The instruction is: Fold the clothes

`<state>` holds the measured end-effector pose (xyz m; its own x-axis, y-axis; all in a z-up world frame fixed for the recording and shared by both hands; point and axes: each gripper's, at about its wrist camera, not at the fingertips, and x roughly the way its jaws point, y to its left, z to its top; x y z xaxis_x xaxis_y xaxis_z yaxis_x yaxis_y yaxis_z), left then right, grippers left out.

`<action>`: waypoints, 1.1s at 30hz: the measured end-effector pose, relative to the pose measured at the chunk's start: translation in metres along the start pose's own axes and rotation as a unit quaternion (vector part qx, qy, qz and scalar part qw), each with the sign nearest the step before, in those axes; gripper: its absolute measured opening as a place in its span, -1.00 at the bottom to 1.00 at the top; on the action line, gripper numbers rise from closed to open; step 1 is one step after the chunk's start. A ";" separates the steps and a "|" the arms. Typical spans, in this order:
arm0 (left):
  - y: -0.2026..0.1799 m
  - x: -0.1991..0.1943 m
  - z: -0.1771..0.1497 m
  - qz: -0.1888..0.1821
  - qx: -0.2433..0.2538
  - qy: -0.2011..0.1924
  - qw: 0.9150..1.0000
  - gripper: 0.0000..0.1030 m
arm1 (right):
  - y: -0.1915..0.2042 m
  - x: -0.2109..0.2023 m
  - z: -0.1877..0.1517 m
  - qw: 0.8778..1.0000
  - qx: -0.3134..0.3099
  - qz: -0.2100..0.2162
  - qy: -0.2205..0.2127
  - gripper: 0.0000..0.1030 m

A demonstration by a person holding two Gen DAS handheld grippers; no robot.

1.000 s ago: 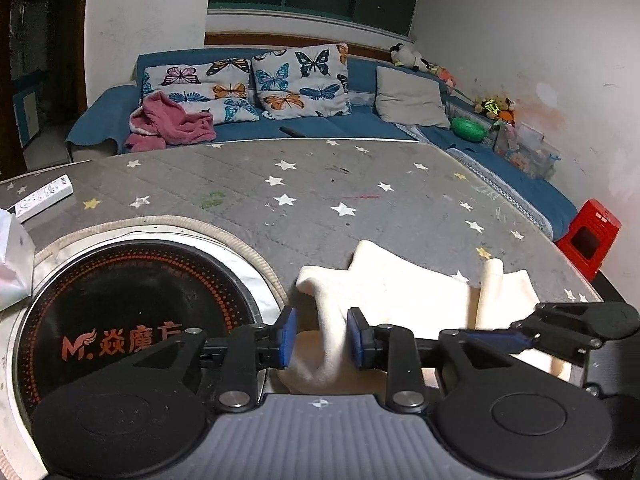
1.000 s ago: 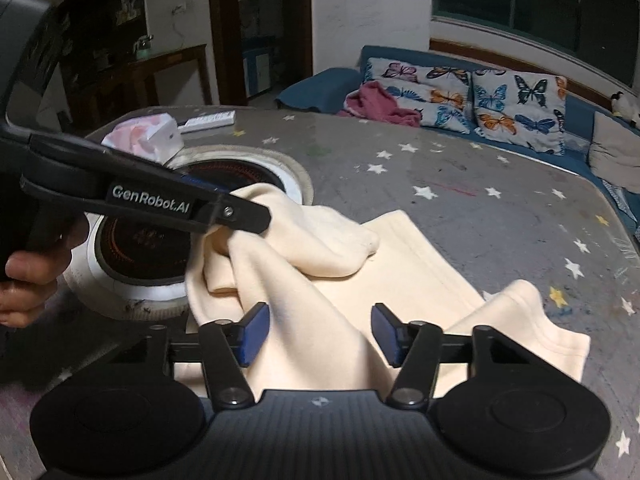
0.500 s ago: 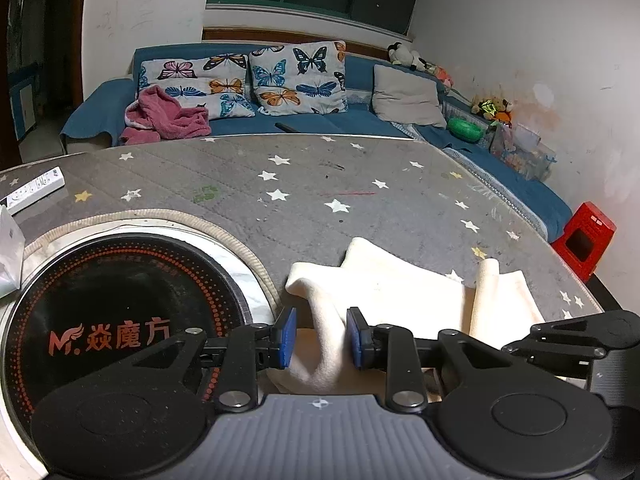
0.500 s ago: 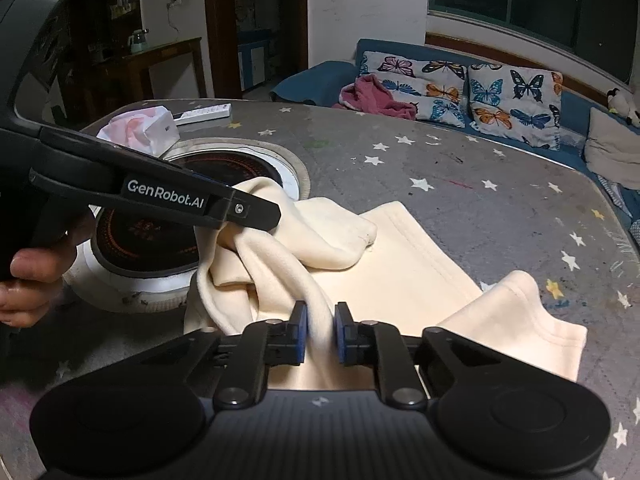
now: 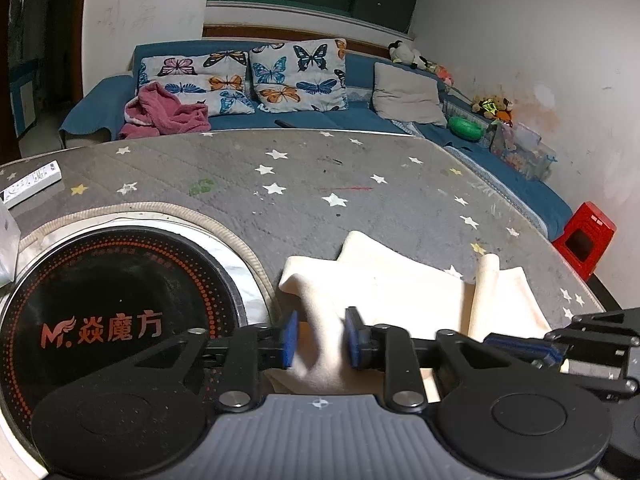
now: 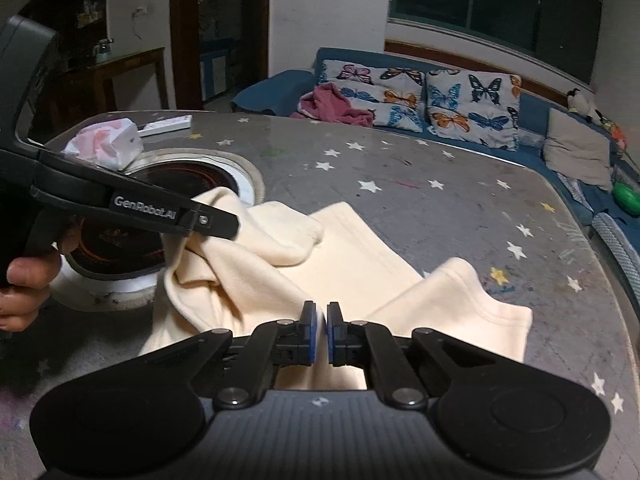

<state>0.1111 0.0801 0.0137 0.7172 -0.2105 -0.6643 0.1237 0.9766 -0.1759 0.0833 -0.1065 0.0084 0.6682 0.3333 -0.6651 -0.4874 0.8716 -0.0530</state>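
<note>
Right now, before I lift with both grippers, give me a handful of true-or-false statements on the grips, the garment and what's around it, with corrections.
1. The right gripper is closed on the cream garment. True.
2. The left gripper is wide open and clear of the cloth. False: its fingers pinch a bunched fold of the garment.
3. The garment lies beside the round black cooktop set into the table. True.
4. The garment is already folded into a neat square. False: it is rumpled, one sleeve lying across the body.
5. A white remote lies on the table's far left. True.
6. The pink garment lies on the table. False: it is on the blue sofa.
</note>
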 end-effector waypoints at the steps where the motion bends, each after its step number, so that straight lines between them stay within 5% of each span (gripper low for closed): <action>1: 0.000 0.000 0.000 0.000 0.000 0.000 1.000 -0.68 | -0.001 -0.001 -0.001 1.000 0.003 -0.006 0.000 -0.95; 8: 0.002 -0.004 0.000 -0.001 -0.006 -0.003 1.000 -0.63 | -0.008 -0.007 0.000 0.999 0.008 0.031 -0.007 -0.84; 11: 0.003 -0.003 0.001 -0.002 -0.008 -0.003 1.000 -0.62 | 0.001 -0.003 0.004 0.999 -0.013 0.050 -0.013 -0.58; 17: 0.007 0.001 0.002 -0.007 -0.019 0.002 1.000 -0.22 | 0.016 0.023 0.007 0.997 -0.027 0.074 0.010 -0.56; 19: 0.008 0.005 0.003 -0.010 -0.026 0.006 1.000 -0.22 | 0.017 0.028 0.004 0.998 -0.026 0.064 0.016 -0.88; 29: 0.007 0.022 0.010 -0.041 -0.068 0.015 0.997 -0.20 | -0.004 -0.019 -0.006 1.000 0.005 -0.007 -0.028 -0.91; 33: 0.004 0.034 0.008 -0.040 -0.073 0.027 0.996 -0.45 | -0.015 -0.036 -0.015 0.998 0.024 -0.043 -0.038 -0.91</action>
<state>0.1410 0.0772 -0.0038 0.6700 -0.2943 -0.6816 0.0755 0.9403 -0.3319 0.0582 -0.1373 0.0226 0.7477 0.2807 -0.6017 -0.4000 0.9138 -0.0708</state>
